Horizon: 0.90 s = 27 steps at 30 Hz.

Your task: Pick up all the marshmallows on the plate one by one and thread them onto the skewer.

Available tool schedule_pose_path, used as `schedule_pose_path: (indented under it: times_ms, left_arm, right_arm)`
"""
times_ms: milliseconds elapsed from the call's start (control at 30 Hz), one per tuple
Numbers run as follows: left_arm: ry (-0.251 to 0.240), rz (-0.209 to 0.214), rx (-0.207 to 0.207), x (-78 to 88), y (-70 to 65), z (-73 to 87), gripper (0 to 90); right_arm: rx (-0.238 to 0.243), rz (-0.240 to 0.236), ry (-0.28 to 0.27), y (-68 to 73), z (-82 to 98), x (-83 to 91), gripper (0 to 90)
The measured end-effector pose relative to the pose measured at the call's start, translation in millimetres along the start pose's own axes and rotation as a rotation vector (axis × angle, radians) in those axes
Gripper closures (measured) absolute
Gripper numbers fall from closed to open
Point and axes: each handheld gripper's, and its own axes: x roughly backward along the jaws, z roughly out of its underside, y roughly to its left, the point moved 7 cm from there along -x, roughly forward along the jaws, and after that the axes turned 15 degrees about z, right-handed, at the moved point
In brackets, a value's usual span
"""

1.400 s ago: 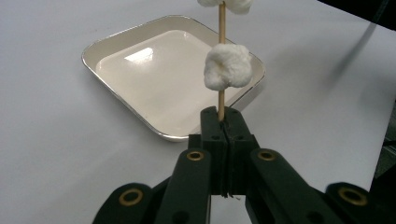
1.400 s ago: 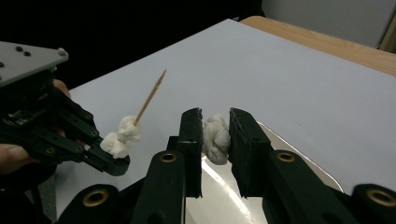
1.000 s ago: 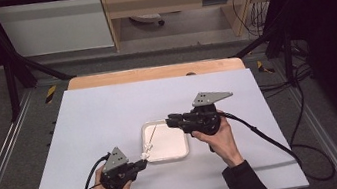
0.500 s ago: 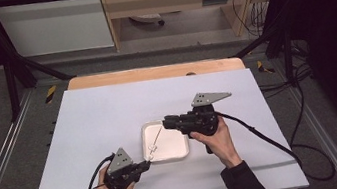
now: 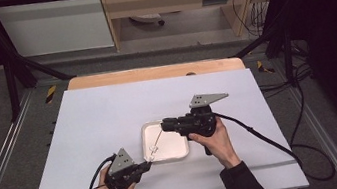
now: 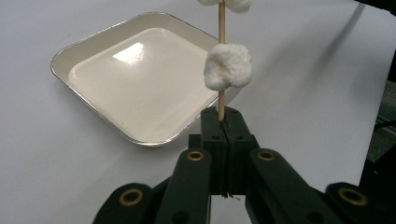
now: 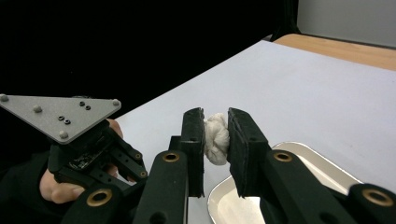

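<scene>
Left tool (image 6: 223, 122) clamps my skewer (image 6: 221, 100) steady while right tool (image 7: 215, 140) pinches a marshmallow (image 7: 215, 137) at twelve o'clock, over the tray (image 6: 84, 100).

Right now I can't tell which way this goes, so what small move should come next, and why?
Probably draw the right gripper along the skewer, away from the left gripper. It is clamped on a marshmallow, the left one pinches the skewer's end, and the tray waits underneath.

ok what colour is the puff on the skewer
White, a fluffy puff on a tan wooden skewer; clearest in the left gripper view.
</scene>
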Motion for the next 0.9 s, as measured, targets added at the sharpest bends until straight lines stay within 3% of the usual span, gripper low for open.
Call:
schedule_pose_path:
  times_ms: [900]
  left_arm:
    - [0.054, -0.028, -0.037, -3.6, 0.6, 3.9, 88.9]
  right_arm:
    - [0.022, -0.028, 0.065, 5.4, 12.8, -6.7, 81.0]
